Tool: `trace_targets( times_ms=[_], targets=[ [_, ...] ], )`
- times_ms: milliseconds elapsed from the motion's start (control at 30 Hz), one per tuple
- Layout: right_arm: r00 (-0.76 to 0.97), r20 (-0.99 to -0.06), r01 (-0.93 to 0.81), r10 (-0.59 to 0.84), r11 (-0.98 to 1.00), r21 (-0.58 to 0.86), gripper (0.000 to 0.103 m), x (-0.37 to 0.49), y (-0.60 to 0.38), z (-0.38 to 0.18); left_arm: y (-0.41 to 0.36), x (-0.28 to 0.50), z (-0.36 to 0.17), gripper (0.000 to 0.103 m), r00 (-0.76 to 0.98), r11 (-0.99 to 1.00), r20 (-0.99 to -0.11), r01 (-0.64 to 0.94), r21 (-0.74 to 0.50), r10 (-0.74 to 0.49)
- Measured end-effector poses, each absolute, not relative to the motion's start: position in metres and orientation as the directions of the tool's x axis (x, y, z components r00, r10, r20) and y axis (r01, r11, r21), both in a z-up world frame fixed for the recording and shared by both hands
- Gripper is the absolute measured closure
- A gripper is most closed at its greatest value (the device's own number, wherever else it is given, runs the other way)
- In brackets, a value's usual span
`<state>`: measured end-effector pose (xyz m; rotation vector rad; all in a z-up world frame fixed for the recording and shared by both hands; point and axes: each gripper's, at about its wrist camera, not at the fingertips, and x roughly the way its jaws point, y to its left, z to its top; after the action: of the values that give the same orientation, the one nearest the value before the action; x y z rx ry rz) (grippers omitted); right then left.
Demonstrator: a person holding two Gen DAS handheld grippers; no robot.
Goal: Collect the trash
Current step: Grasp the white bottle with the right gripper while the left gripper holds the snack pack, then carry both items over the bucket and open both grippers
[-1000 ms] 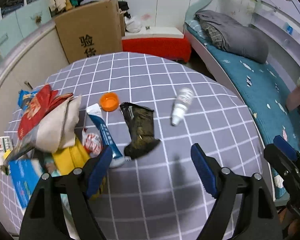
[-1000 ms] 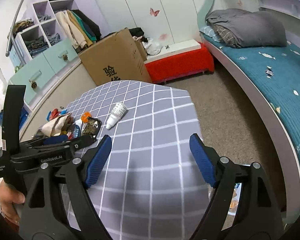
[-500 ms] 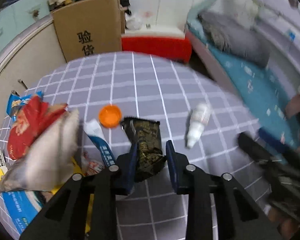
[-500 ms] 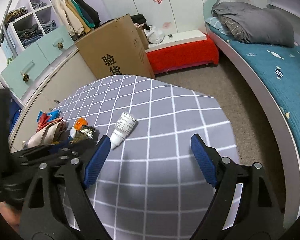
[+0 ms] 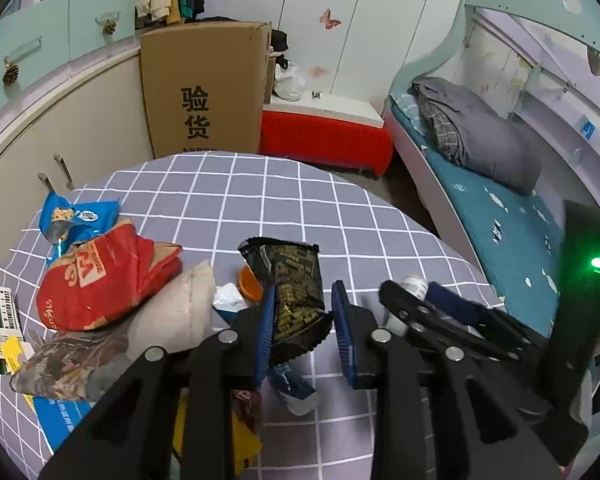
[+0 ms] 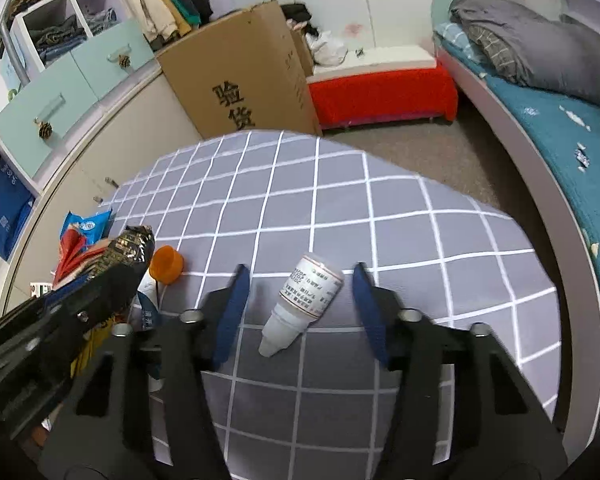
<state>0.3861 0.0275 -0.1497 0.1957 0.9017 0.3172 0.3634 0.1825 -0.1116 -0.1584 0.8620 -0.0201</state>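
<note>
Left wrist view: my left gripper (image 5: 304, 326) is pinching the black snack wrapper (image 5: 294, 280), lifting it. My right gripper (image 6: 300, 308) is closing around the white bottle (image 6: 304, 300), pads not touching it.

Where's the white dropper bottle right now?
In the right wrist view the bottle lies on the checked tablecloth between the right gripper's open fingers, right of the orange cap.

tablecloth (image 6: 340, 208) grey w/ white grid; snack wrapper (image 5: 292, 292) black w/ gold print; cap (image 6: 166, 264) orange; dropper bottle (image 6: 304, 300) white, red-lined label; gripper pads (image 6: 228, 312) blue; chip bag (image 5: 100, 276) red; bedsheet (image 6: 572, 140) teal
</note>
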Motion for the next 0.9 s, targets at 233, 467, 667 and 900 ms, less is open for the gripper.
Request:
trace_targets(
  times_ms=[233, 467, 667, 900],
  targets=[
    [0.573, -0.7, -0.222, 0.426, 0.903, 0.367, 0.071, 0.362, 0.008, -0.145, 0.169, 0.351, -0.104, 0.075, 0.651, 0.992, -0.755, -0.019, -0.124, -0.082],
    [0.626, -0.613, -0.233, 0.482, 0.866, 0.442, 0.071, 0.305, -0.043, -0.121, 0.125, 0.313, -0.088, 0.075, 0.657, 0.989, -0.74, 0.072, -0.125, -0.142],
    [0.685, -0.555, -0.216, 0.471, 0.86, 0.463, 0.071, 0.245, -0.105, -0.11, 0.062, 0.274, -0.079, 0.075, 0.635, 0.969, -0.736, 0.212, -0.125, -0.233],
    [0.755, -0.536, -0.081, 0.379, 0.864, 0.496, 0.071, 0.177, -0.191, -0.135, -0.037, 0.236, -0.1, 0.075, 0.555, 0.912, -0.761, 0.393, -0.117, -0.337]
  ],
)
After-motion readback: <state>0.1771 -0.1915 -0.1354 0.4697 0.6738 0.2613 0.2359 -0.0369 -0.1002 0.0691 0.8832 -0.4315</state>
